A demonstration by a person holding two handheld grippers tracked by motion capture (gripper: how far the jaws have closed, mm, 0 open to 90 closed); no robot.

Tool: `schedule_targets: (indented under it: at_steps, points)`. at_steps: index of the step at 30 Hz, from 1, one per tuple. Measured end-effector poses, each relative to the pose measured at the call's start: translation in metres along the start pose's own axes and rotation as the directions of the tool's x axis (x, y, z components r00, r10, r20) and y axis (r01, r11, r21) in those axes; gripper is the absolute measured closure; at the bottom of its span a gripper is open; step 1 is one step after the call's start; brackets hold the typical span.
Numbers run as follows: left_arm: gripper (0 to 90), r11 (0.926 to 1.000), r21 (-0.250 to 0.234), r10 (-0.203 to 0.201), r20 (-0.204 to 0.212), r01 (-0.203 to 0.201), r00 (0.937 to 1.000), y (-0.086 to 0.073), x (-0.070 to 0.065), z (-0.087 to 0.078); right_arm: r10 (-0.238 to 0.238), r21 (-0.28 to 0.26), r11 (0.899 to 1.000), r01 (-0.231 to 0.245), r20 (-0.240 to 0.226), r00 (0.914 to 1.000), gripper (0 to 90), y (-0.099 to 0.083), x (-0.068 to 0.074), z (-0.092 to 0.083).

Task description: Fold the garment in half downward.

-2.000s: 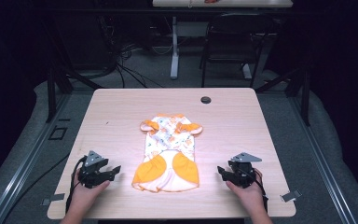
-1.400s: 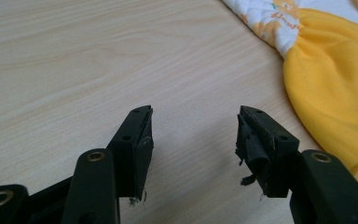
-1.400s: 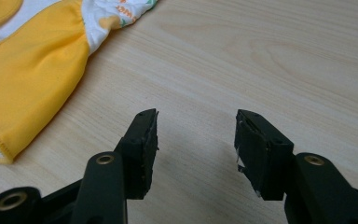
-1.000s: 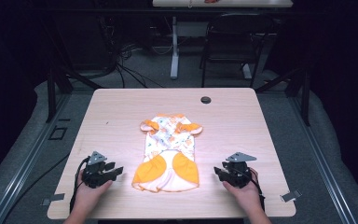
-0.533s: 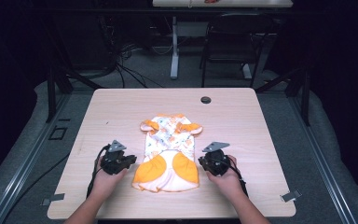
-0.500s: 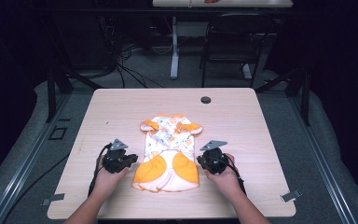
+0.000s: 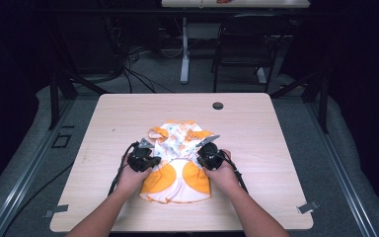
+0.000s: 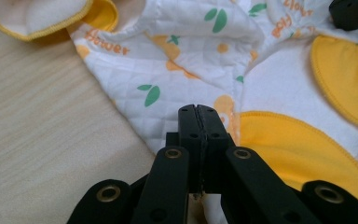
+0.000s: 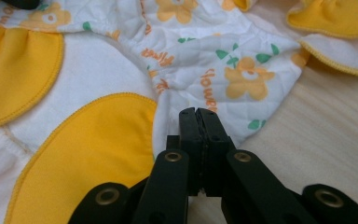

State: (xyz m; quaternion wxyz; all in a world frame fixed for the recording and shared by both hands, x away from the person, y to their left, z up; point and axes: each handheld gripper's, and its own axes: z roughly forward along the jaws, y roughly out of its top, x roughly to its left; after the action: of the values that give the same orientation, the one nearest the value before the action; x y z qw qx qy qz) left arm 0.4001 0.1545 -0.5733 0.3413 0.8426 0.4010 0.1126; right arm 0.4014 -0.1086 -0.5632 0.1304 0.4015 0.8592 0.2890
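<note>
My left gripper has its two black jaws pressed flat together, nothing visibly caught between them; they have just been closing. The tips sit over the edge of the baby garment, right where the white quilted cloth with green leaves and orange print meets a yellow panel. Whether the tips pinch a fold of the cloth underneath I cannot tell. At ten o'clock from the tips lies a yellow-trimmed sleeve, and at nine o'clock bare pale wood.

My right gripper has likewise just been closing and now stands with its jaws together, no gap between them. Its tips rest at the garment's hem, with a yellow panel at eight o'clock, a printed orange flower at one o'clock, and a yellow ruffled sleeve farther off at two o'clock. Wood grain runs at three o'clock.

From above, my left gripper is at the garment's nine o'clock edge and my right gripper at its three o'clock edge, both at the waist, with my hands behind them. The baby garment lies flat, slightly toward six o'clock of the middle of the table, yellow skirt panels toward me, sleeves at twelve o'clock. A small dark round grommet sits in the tabletop at one o'clock from the garment, well apart.
</note>
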Motion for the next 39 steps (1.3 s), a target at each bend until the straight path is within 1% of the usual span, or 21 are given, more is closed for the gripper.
schedule_targets:
  at_steps: [1,3,5,7,9,11,13,15,16,18,19,22,25,30,32,33,34,35,36,37,39]
  points:
    - [90.0,0.9999,-0.003,0.010,-0.002,-0.010,0.9999,0.000,0.000,0.000,-0.002,0.002,1.000,0.002,-0.002,1.0000,89.6,-0.001,-0.001,0.001]
    - [90.0,1.0000,-0.001,0.008,-0.001,-0.008,1.0000,0.000,-0.001,0.000,-0.001,0.000,1.000,0.001,-0.006,1.0000,89.6,-0.002,-0.001,0.002]
    - [90.0,1.0000,0.005,0.006,0.001,-0.006,1.0000,-0.001,-0.001,-0.001,-0.022,0.003,1.000,0.022,0.000,0.9998,89.6,-0.003,-0.001,0.001]
    - [90.0,0.9998,0.013,0.015,0.000,-0.015,0.9999,-0.001,-0.002,-0.002,-0.026,0.003,1.000,0.026,-0.003,0.9996,89.6,-0.003,0.000,0.001]
    - [90.0,0.9993,0.026,0.026,0.015,-0.026,0.9995,-0.003,-0.005,-0.005,-0.040,0.000,0.999,0.040,-0.012,0.9991,89.6,-0.006,0.003,-0.001]
    - [90.0,0.9993,0.021,0.031,0.014,-0.031,0.9994,-0.005,-0.006,-0.005,-0.039,-0.003,0.999,0.039,-0.015,0.9991,89.6,-0.007,0.004,-0.001]
    - [90.0,0.9987,0.029,0.042,0.027,-0.043,0.9988,-0.007,-0.008,-0.008,-0.057,0.009,0.998,0.058,-0.029,0.9980,89.6,-0.010,0.005,-0.004]
    - [90.0,0.9982,0.029,0.052,0.039,-0.053,0.9979,-0.012,-0.010,-0.012,-0.059,0.014,0.998,0.060,-0.040,0.9974,89.6,-0.012,0.007,-0.007]
    - [90.0,0.9982,0.031,0.049,0.044,-0.051,0.9978,-0.013,-0.012,-0.013,-0.070,0.016,0.997,0.071,-0.043,0.9966,89.6,-0.014,0.008,-0.008]
    - [90.0,0.9978,0.033,0.055,0.047,-0.057,0.9973,-0.015,-0.012,-0.014,-0.070,0.008,0.997,0.070,-0.047,0.9965,89.6,-0.016,0.010,-0.009]
    - [90.0,0.9981,0.032,0.051,0.058,-0.053,0.9970,-0.017,-0.014,-0.016,-0.088,0.025,0.996,0.089,-0.058,0.9944,89.5,-0.018,0.013,-0.012]
    - [90.0,0.9986,0.026,0.045,0.067,-0.047,0.9967,-0.021,-0.016,-0.018,-0.100,0.026,0.995,0.101,-0.059,0.9933,89.1,-0.021,0.017,-0.015]
    - [90.0,0.9983,0.020,0.053,0.083,-0.054,0.9952,-0.027,-0.019,-0.022,-0.130,0.031,0.991,0.132,-0.071,0.9890,89.0,-0.027,0.022,-0.019]
    - [90.0,0.9979,0.028,0.055,0.097,-0.058,0.9937,-0.030,-0.023,-0.025,-0.149,0.040,0.988,0.152,-0.073,0.9862,88.9,-0.030,0.027,-0.022]
    - [89.4,0.9980,0.037,0.048,0.103,-0.052,0.9936,-0.029,-0.025,-0.026,-0.156,0.049,0.986,0.160,-0.076,0.9847,88.5,-0.030,0.028,-0.023]
    - [89.2,0.9980,0.037,0.048,0.103,-0.052,0.9936,-0.029,-0.025,-0.026,-0.144,0.051,0.988,0.149,-0.081,0.9862,88.1,-0.030,0.028,-0.023]
    - [89.1,0.9989,0.032,0.031,0.108,-0.035,0.9937,-0.026,-0.023,-0.026,-0.136,0.057,0.988,0.141,-0.090,0.9867,87.9,-0.029,0.027,-0.024]
    - [89.1,0.9989,0.032,0.031,0.108,-0.035,0.9937,-0.026,-0.023,-0.026,-0.136,0.057,0.988,0.141,-0.090,0.9867,87.9,-0.029,0.027,-0.024]
    - [89.2,0.9994,0.024,0.023,0.102,-0.025,0.9945,-0.021,-0.020,-0.028,-0.127,0.058,0.989,0.133,-0.096,0.9872,87.7,-0.026,0.025,-0.026]
    - [89.1,0.9989,0.026,0.036,0.098,-0.039,0.9945,-0.017,-0.019,-0.029,-0.122,0.049,0.991,0.127,-0.098,0.9876,87.7,-0.023,0.024,-0.027]
    - [88.7,0.9990,0.022,0.037,0.097,-0.039,0.9946,-0.013,-0.018,-0.030,-0.120,0.033,0.992,0.123,-0.093,0.9884,87.5,-0.016,0.020,-0.031]
